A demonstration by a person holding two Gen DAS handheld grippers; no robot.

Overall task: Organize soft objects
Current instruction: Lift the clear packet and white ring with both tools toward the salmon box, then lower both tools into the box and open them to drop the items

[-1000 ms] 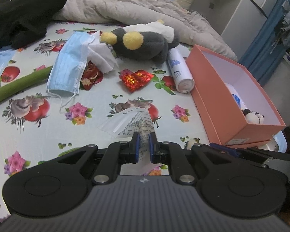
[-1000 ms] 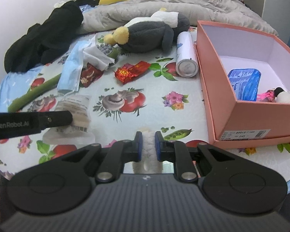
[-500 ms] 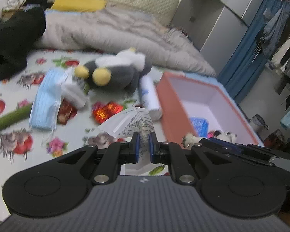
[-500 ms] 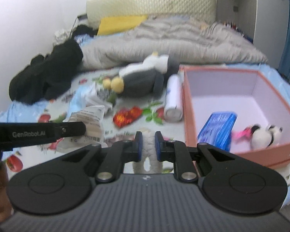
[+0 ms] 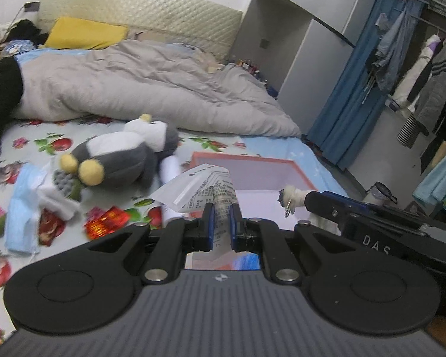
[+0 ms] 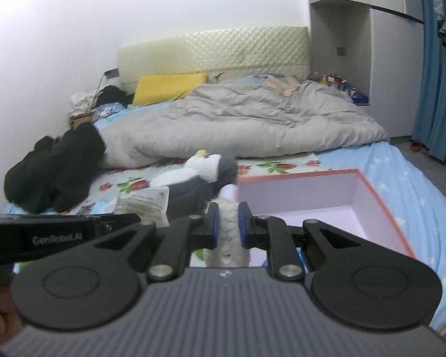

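Now the left claw point(image 5: 221, 221) is clamped on a printed plastic packet point(image 5: 202, 189), and the right claw point(image 6: 226, 226) pinches a white fluffy toy point(image 6: 228, 232) — both held above the near edge of the bed point(image 5: 23, 145), by the open pink box point(image 6: 368, 205). Judging by this, the sorting is midway: these two look bound for the box, while the penguin plush point(image 5: 119, 160), blue mask point(image 5: 20, 220) and red wrappers point(image 5: 107, 223) lie unsorted on the bed's left side.
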